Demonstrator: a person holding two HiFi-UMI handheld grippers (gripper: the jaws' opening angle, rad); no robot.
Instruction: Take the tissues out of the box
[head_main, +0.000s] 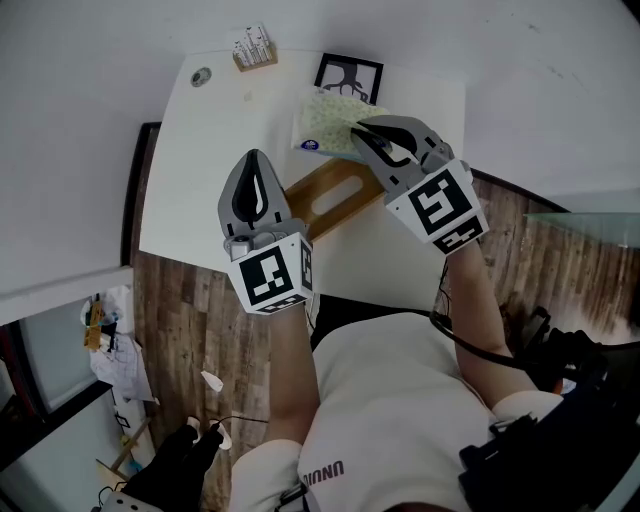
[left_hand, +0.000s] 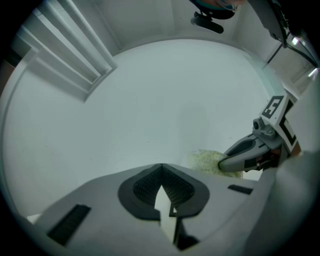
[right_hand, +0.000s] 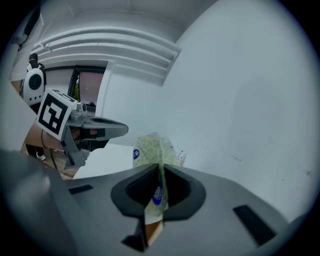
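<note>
Right gripper (right_hand: 160, 169): jaws pinching the thin upper edge of the tissue pack (head_main: 322, 120) — pale green pattern, blue logo.
Tissue pack: at 12 o'clock of the wooden box (head_main: 328, 192), just beyond its far end.
Wooden box: on the white table (head_main: 190, 180), oval slot facing up, long side running 8 to 2 o'clock.
Left gripper (head_main: 254, 158): jaws pressed together, nothing between — at 9 o'clock of the box.

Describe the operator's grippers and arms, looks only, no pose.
The left gripper and right gripper match: grey tapered shells with black ribbed pad recesses. Each carries a white marker cube printed with black squares. A black cable runs beside the right arm. The person wears a white short-sleeved shirt, with nothing worn on the forearms.
</note>
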